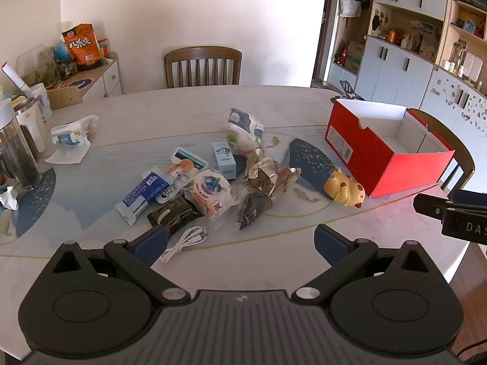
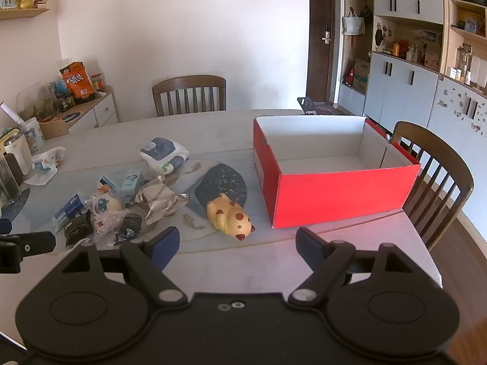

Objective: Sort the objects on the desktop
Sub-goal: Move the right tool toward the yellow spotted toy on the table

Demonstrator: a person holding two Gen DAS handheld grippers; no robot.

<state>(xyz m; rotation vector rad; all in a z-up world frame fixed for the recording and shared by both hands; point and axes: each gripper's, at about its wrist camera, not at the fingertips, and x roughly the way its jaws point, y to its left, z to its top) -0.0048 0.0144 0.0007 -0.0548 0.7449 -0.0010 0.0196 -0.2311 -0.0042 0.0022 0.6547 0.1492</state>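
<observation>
Bare worktop (image 2: pixel 237 261) lies in front of the right gripper (image 2: pixel 237 245), whose fingers stand spread; the yellow cat figure (image 2: pixel 229 214) sits just beyond. The red box (image 2: pixel 344 194) blocks the right side, though its open top gives access from above. Ahead of the left gripper (image 1: pixel 240 241), a white cable (image 1: pixel 185 243) and the snack packet pile (image 1: pixel 213 182) crowd the worktop, seemingly touching one another.

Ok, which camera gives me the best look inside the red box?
The right wrist view. It faces the red box nearly head-on, showing its white floor and inner walls, with nothing visible inside. In the left wrist view the box sits far right at an angle, so its red near wall hides most of the floor.
</observation>
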